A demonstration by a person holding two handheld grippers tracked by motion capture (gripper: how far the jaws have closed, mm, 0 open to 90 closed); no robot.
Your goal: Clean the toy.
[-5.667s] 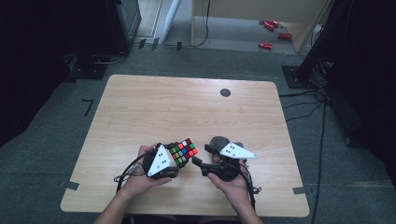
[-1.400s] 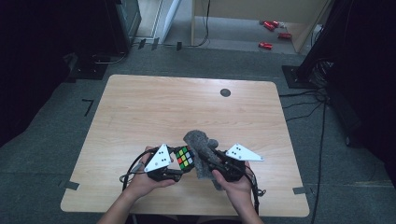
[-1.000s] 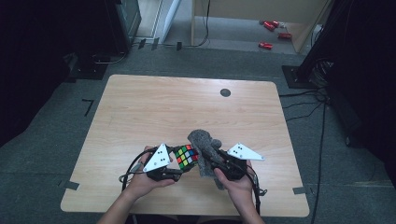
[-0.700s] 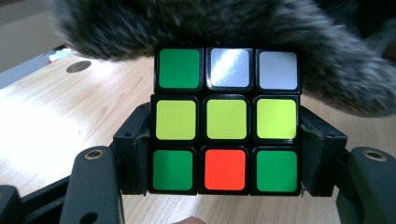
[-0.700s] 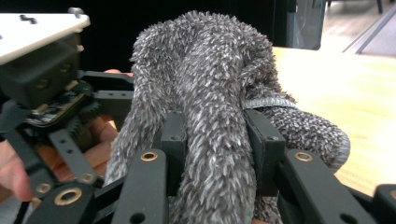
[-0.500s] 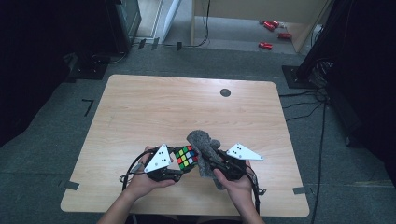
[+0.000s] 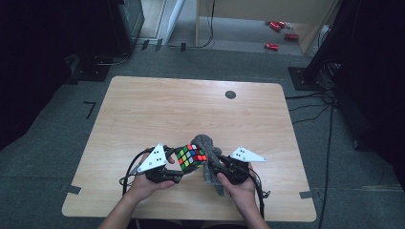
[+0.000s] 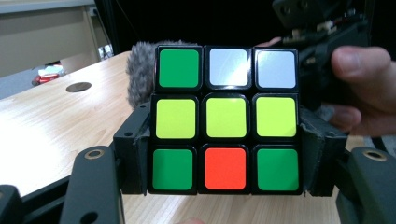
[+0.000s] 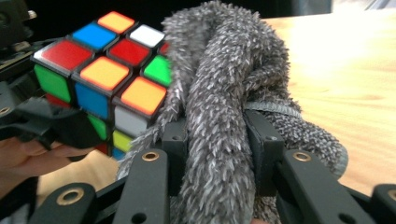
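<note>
High view: left claw pinching cube above desk near edge; right claw clamped on grey fuzzy cloth, cloth touching cube's right side.

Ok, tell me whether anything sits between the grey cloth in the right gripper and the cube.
Nothing visible does. The grey cloth, clamped in the right gripper, already lies against the cube, which the left gripper holds by its sides.
</note>
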